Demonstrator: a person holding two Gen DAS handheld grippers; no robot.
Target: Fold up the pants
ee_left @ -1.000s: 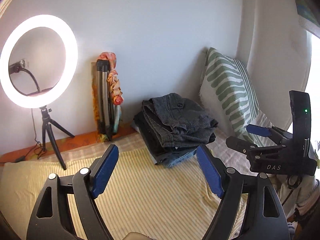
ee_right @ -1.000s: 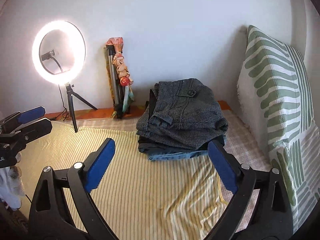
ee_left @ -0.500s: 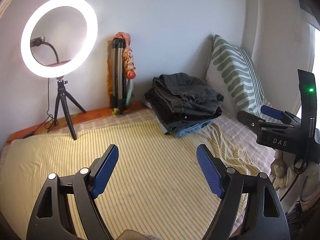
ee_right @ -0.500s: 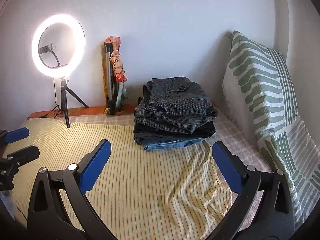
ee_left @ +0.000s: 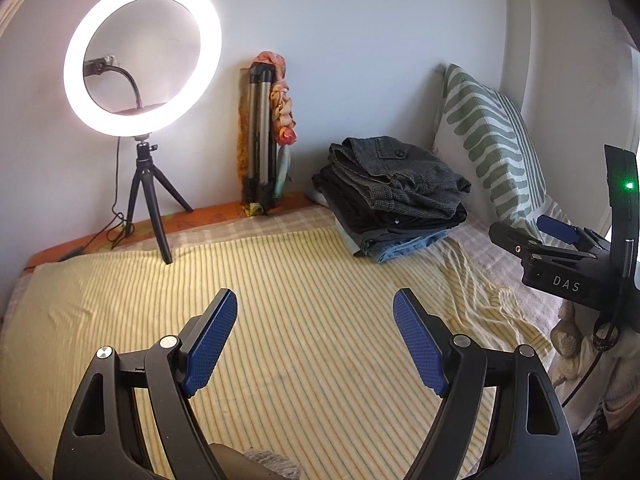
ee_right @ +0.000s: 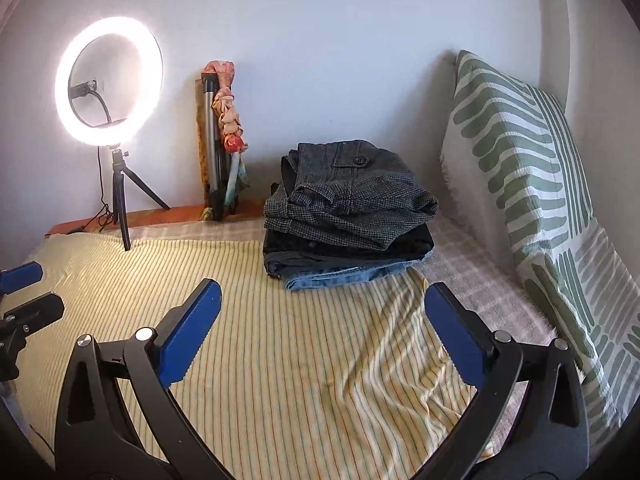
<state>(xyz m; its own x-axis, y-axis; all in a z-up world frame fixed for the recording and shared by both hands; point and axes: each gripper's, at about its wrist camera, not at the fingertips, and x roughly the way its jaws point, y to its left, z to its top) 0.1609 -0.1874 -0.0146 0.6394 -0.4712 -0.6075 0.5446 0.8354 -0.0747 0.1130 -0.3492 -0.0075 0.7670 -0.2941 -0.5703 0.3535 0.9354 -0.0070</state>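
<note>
Right wrist view: the right gripper (ee_right: 320, 330), whose jaws have just been opening, gapes empty, as does the left gripper (ee_left: 314, 342). Beyond both jaws sits the folded stack of dark grey, black and blue denim pants (ee_right: 348, 216) on the yellow striped bedspread (ee_right: 280, 360). Soft, floppy, moderately heavy; the topmost waistband looks the best hold.

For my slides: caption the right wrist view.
Open right gripper above a yellow striped sheet, facing a stack of folded pants.
</note>
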